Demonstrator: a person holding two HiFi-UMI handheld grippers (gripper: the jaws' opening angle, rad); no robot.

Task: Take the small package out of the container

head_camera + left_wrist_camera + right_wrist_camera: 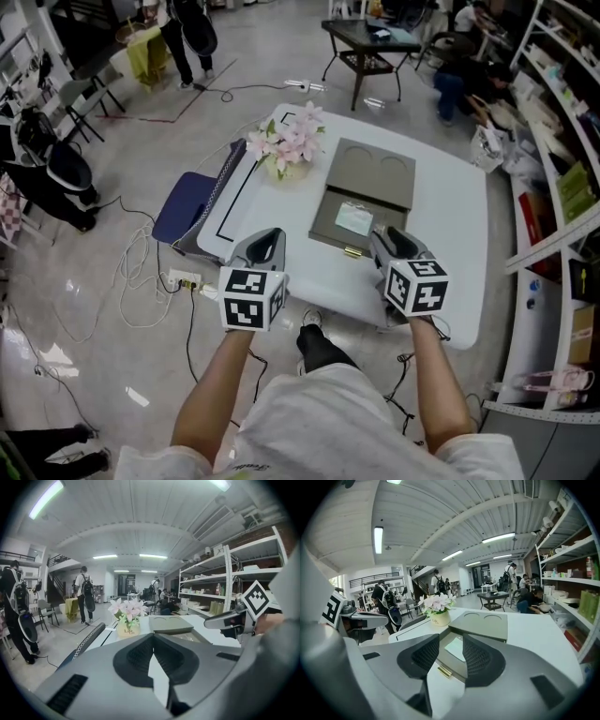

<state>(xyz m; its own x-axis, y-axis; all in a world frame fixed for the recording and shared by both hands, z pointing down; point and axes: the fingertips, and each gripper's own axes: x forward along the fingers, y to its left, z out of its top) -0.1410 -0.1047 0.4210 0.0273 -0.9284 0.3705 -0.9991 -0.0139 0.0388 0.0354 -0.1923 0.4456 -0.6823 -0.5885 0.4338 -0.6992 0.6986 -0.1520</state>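
Observation:
On the white table (441, 234) lies a flat olive-grey container (330, 232), its lid (372, 172) folded back to the far side. A small pale package (354, 218) rests inside it. My right gripper (386, 236) hovers just in front of the container's near right corner. It is open, and through the gap (451, 639) I see the package (454, 648) and a gold clasp (444, 671); nothing is between the pads. My left gripper (269, 238) hangs over the table's near edge, left of the container, shut and empty (153, 638).
A pot of pink flowers (289, 145) stands on the table left of the lid. A blue chair (183, 206) sits against the table's left side, with cables on the floor. Shelves (562, 169) run along the right. People stand and sit further back.

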